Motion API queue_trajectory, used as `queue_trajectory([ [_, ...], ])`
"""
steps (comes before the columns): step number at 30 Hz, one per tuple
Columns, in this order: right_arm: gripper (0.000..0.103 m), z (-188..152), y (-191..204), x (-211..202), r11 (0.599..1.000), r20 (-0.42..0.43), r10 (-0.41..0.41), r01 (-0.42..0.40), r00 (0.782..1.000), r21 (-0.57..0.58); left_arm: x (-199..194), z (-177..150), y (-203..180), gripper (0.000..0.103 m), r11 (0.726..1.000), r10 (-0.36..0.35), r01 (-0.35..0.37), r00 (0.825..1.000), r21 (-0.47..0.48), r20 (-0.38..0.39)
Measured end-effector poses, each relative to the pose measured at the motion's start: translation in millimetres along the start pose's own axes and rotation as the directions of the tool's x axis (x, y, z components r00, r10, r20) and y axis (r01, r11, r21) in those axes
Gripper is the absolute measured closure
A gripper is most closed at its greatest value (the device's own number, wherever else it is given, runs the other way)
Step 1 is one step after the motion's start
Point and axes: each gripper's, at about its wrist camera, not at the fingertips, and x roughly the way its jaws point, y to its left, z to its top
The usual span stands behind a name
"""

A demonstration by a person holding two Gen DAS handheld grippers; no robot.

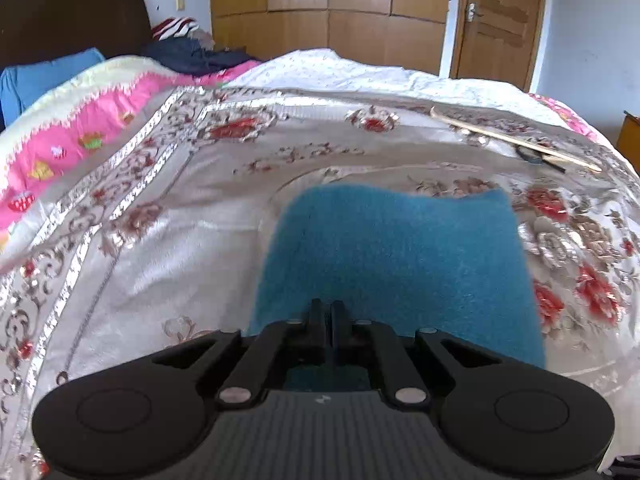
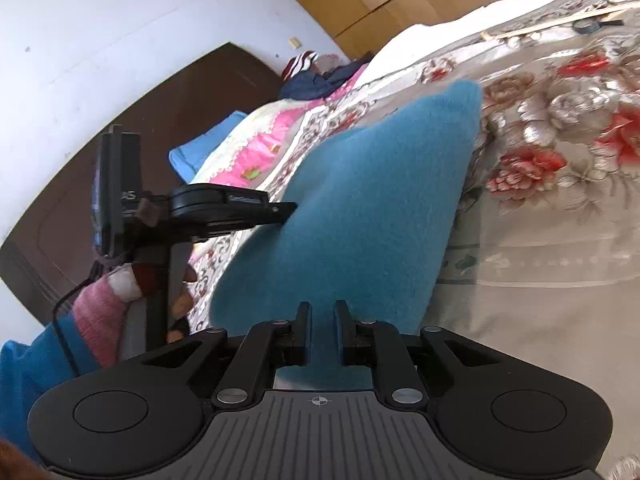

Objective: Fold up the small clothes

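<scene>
A small teal fleece cloth [image 1: 396, 256] is lifted off the floral bedspread [image 1: 180, 216]. My left gripper [image 1: 329, 308] is shut on its near edge, and the cloth spreads away from it over the bed. In the right wrist view the same cloth [image 2: 360, 200] hangs as a slanted sheet. My right gripper [image 2: 322, 312] is shut on another part of its edge, with a narrow gap between the fingers filled by cloth. The left gripper [image 2: 280, 210] shows there from the side, pinching the cloth's left edge.
A wooden stick [image 1: 516, 138] and a small dark object [image 1: 532, 156] lie on the bed at the far right. A pink quilt [image 1: 80, 132], a blue pillow [image 1: 36, 80] and dark clothes [image 1: 196, 54] sit at the head. A wardrobe and a door stand behind.
</scene>
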Motion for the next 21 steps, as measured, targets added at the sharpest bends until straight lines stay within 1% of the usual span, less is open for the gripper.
queue_trajectory([
  [3,0.089,-2.7,3.0,-2.7,0.999,0.002,-0.024,0.024,1.0,-0.025,-12.6,-4.0,-4.1,0.079,1.0,-0.027,0.027,1.0,0.004,0.011],
  [6,0.089,-10.0,7.4,2.7,0.995,-0.017,-0.066,0.064,0.998,-0.074,-10.0,-12.3,-4.7,0.078,1.0,-0.026,0.026,1.0,0.015,-0.006],
  [8,0.089,-13.0,10.3,4.0,0.992,-0.025,-0.084,0.081,0.996,-0.094,-7.4,-14.4,-1.0,0.078,0.999,-0.036,0.035,0.999,-0.011,-0.011],
  [11,0.089,-10.2,8.2,-3.2,0.995,-0.008,-0.07,0.069,0.998,-0.076,-9.1,-10.6,5.5,0.078,0.997,-0.054,0.053,0.998,-0.063,-0.015],
  [14,0.089,-8.6,4.2,-12.4,0.996,0.025,-0.06,0.062,0.998,-0.058,-19.0,-12.3,6.1,0.078,0.995,-0.068,0.068,0.998,-0.067,0.004],
  [18,0.089,-3.0,-3.6,-21.1,0.996,0.078,-0.082,0.085,0.994,-0.033,-31.8,-21.3,7.3,0.077,0.99,-0.101,0.103,0.994,-0.095,0.031],
  [19,0.089,-1.7,-6.5,-21.0,0.995,0.08,-0.09,0.093,0.993,-0.024,-31.2,-24.4,6.6,0.077,0.99,-0.101,0.103,0.995,-0.094,0.024],
  [21,0.089,-1.0,-12.6,-17.9,0.994,0.07,-0.11,0.111,0.991,-0.009,-23.6,-29.8,3.1,0.075,0.995,-0.077,0.077,0.997,-0.063,0.001],
])
